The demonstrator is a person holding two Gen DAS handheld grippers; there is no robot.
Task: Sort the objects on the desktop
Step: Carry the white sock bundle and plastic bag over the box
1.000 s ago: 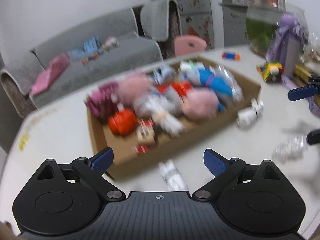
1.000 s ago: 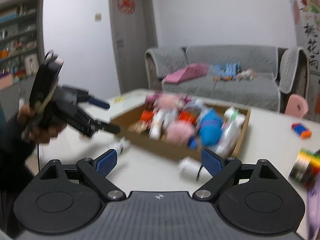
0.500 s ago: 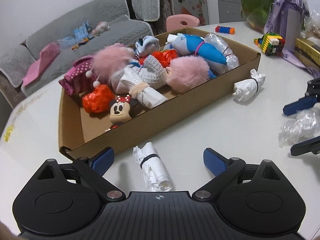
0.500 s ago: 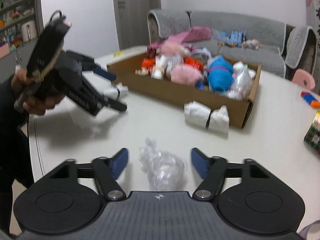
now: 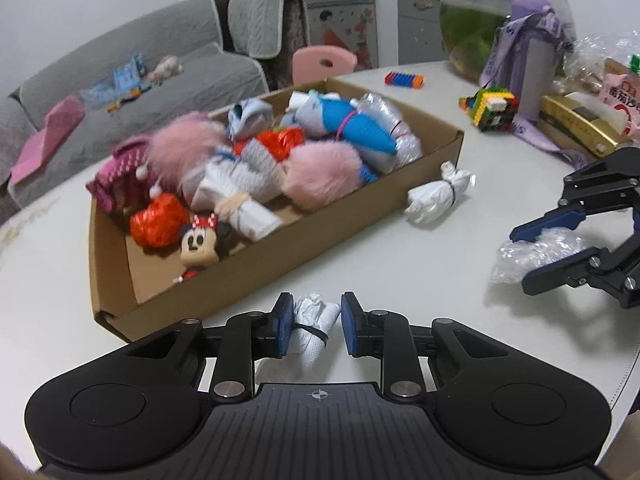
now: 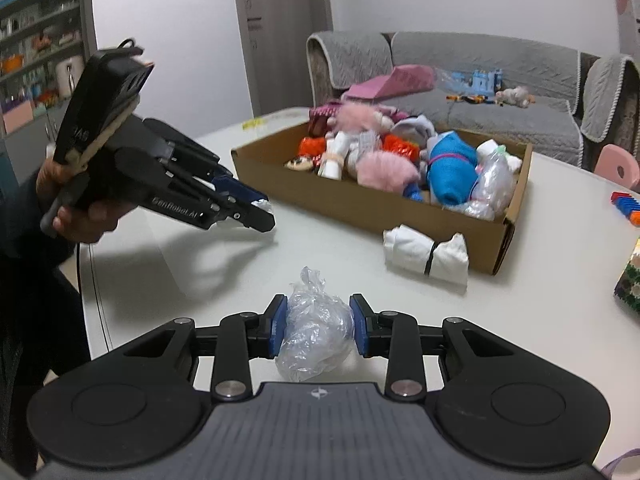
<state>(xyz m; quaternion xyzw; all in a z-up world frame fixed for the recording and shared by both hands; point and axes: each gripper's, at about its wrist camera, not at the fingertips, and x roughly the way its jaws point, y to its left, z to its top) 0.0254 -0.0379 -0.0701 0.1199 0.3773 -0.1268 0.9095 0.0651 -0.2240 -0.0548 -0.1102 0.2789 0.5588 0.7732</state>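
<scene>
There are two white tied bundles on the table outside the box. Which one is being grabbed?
The white bundle between the left gripper pads; the other bundle lies untouched by the cardboard box.

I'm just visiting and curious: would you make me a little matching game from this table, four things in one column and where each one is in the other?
Things:
1. Minnie figure
2. clear plastic wad
3. loose white bundle
4. fish bowl

Places:
A. between the right gripper's pads
B. table's far side
C. inside the cardboard box
D. on the table just outside the box

Pairs: 1-C, 2-A, 3-D, 4-B
</scene>
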